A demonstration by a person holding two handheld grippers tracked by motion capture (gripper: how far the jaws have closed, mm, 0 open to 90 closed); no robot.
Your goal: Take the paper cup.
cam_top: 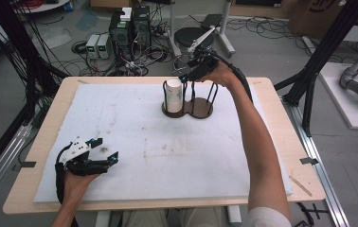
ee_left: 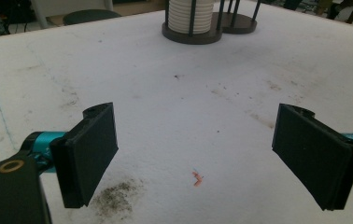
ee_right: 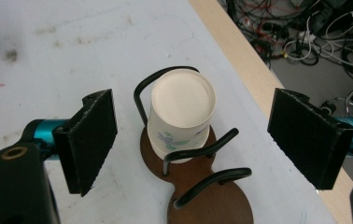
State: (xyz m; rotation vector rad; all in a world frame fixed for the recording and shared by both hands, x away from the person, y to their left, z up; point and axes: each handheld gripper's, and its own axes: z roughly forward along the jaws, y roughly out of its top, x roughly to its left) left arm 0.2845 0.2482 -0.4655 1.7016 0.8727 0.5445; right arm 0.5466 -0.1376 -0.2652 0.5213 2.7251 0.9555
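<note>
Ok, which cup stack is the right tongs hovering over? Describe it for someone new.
On the far side of the white padded mat stands a dark brown double-ring wooden holder with black metal posts. Its left ring holds the white paper cup stack, bottoms up, printed with a small green motif; the neighbouring ring is empty.

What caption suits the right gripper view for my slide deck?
Open right gripper poised above the upside-down paper cup stack in a two-bay wooden holder.
</note>
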